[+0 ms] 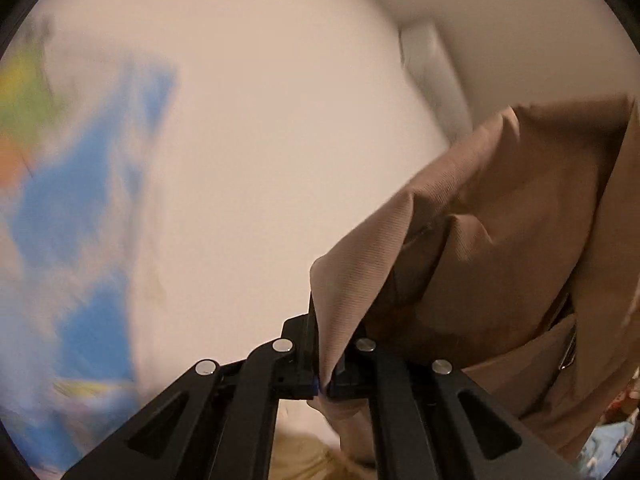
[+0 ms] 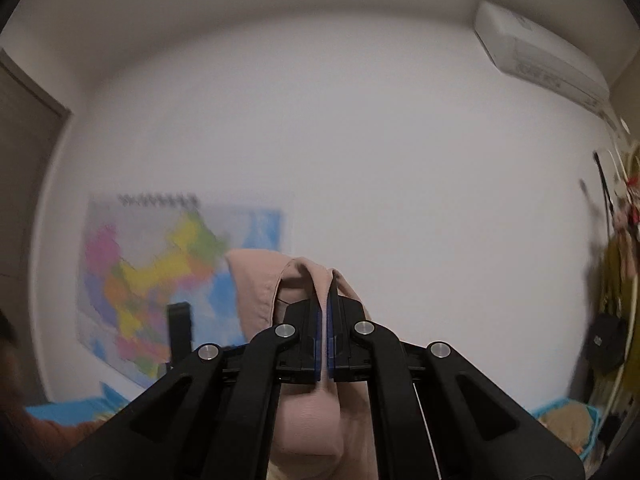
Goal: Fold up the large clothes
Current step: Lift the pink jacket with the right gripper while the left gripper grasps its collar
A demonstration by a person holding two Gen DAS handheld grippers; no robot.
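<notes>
A large tan garment (image 1: 500, 248) is held up in the air by both grippers. In the left wrist view my left gripper (image 1: 322, 344) is shut on a fold of its edge, and the cloth spreads up and to the right of the jaws. In the right wrist view my right gripper (image 2: 323, 320) is shut on another part of the same garment (image 2: 260, 284), which bunches over the fingertips and hangs down below the jaws. Most of the garment is out of view.
Both cameras point up at a pale wall. A coloured map poster (image 2: 160, 280) hangs low on it, blurred in the left wrist view (image 1: 80, 208). An air conditioner (image 2: 540, 56) is mounted high right. Hanging bags and clutter (image 2: 612, 320) stand at the right edge.
</notes>
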